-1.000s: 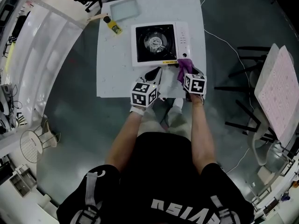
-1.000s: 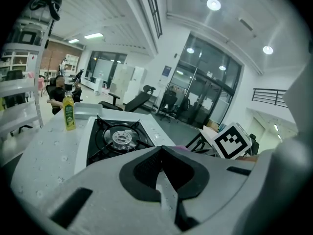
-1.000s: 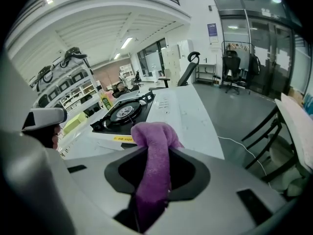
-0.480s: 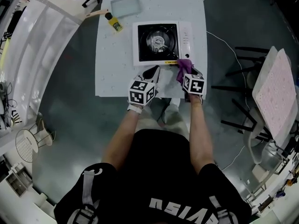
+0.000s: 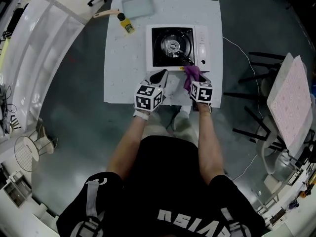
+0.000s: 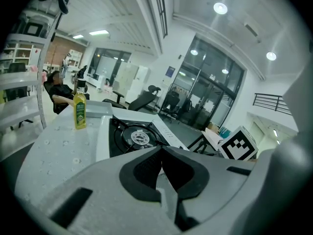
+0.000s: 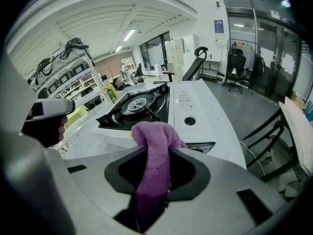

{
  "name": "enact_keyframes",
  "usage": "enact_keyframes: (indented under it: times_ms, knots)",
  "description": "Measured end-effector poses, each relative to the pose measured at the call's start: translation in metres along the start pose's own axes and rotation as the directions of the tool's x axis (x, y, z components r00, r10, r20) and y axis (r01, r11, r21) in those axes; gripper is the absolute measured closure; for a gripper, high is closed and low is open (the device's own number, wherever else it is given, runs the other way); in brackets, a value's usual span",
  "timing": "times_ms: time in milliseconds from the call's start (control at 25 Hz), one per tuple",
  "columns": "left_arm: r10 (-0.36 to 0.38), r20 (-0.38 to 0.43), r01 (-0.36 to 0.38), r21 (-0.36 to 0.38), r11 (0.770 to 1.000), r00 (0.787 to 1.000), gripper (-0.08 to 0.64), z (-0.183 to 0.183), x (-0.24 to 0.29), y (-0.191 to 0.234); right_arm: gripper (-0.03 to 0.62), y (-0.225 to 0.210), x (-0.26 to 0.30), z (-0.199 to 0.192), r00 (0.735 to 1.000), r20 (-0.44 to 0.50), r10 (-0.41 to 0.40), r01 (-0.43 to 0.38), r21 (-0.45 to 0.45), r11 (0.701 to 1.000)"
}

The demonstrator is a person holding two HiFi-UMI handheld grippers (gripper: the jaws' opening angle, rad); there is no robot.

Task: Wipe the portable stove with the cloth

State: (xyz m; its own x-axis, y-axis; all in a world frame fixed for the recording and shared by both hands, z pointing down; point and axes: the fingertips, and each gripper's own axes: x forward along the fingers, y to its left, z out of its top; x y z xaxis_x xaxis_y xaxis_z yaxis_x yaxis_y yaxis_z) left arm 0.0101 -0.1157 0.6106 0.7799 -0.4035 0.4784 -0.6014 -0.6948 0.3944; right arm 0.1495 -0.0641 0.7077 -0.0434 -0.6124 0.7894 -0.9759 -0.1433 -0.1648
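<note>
Nearest the person, the right gripper (image 7: pixel 157 156) has its jaws pinched on the purple cloth (image 7: pixel 155 142), which bunches up above the tips and hangs down between the pads. In the head view the cloth (image 5: pixel 191 73) lies at the front edge of the portable stove (image 5: pixel 203 38), just below the knob panel. Whether it presses on the metal cannot be told. A second ago it sat at the stove's front right corner, so it has slid left along that edge. The left gripper (image 6: pixel 161 150) has its jaws pressed together with nothing between them. It hovers just before the stove's front left part (image 5: pixel 161 76) and has also drifted left against the stove.

The table (image 5: pixel 123 73) ends right under both grippers. The stove takes up its right half, close to the right edge, with little bare top on that side. To the stove's left the table top lies open. Further off, a yellow bottle (image 5: pixel 127 24) and a shallow tray (image 5: pixel 137 5) sit at the far left corner, well apart from the stove. Dark chairs (image 5: pixel 261 78) stand on the floor to the right.
</note>
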Motion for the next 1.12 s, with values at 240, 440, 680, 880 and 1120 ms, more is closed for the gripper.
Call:
enact_keyframes:
  times_ms: [240,440,680,880,1120]
  knots:
    - [0.026,-0.001,-0.026,-0.01,1.0,1.0,0.554,-0.003,-0.016,0.028,0.477,0.027,0.007,0.001,1.0,-0.002,0.013,-0.013,-0.008,1.0]
    - [0.038,0.007,-0.038,-0.008,0.999,0.999,0.554,0.0,-0.028,0.046,0.477,0.054,0.014,0.0,0.999,-0.006,0.036,-0.036,-0.018,0.999]
    - [0.057,0.013,-0.057,-0.008,0.998,0.998,0.554,0.0,-0.047,0.067,0.476,0.098,0.023,0.0,0.996,-0.015,0.088,-0.089,-0.048,0.995]
    - [0.085,0.024,-0.084,-0.015,0.996,0.996,0.554,0.003,-0.068,0.093,0.477,0.129,0.03,0.001,0.993,-0.02,0.112,-0.113,-0.06,0.992]
    - [0.103,0.035,-0.103,-0.018,0.995,0.994,0.554,0.006,-0.09,0.12,0.477,0.173,0.04,0.002,0.989,-0.025,0.145,-0.146,-0.067,0.987]
